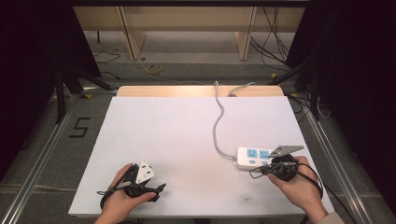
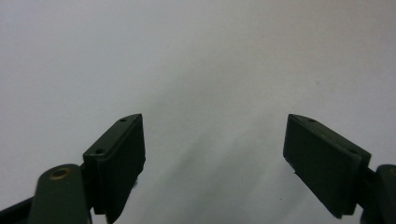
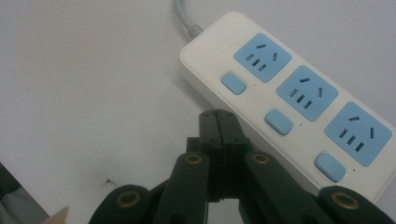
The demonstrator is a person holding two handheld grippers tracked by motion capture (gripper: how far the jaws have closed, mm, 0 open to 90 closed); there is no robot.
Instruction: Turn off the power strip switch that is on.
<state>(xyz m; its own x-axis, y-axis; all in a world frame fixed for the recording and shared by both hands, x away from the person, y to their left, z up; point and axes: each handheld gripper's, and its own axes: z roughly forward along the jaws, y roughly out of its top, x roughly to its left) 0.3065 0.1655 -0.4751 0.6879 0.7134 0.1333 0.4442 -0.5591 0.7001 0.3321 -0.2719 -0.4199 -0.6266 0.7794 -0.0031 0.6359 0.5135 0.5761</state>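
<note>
A white power strip (image 1: 250,157) with three blue sockets and blue switches (image 3: 280,88) lies at the table's front right. Its grey cable (image 1: 217,122) runs away over the far edge. My right gripper (image 1: 262,169) is held just at the strip's near side. In the right gripper view my right gripper (image 3: 218,117) is shut with nothing in it, its tips beside the strip's long edge by the middle switch (image 3: 279,123). My left gripper (image 1: 149,182) rests at the front left. In its own view my left gripper (image 2: 215,158) stands wide open over bare white tabletop.
The white table (image 1: 177,126) has a wooden strip along its far edge. A black "5" mark (image 1: 80,127) is on the floor at the left. Black stands flank both sides and loose cables (image 1: 154,69) lie on the floor beyond.
</note>
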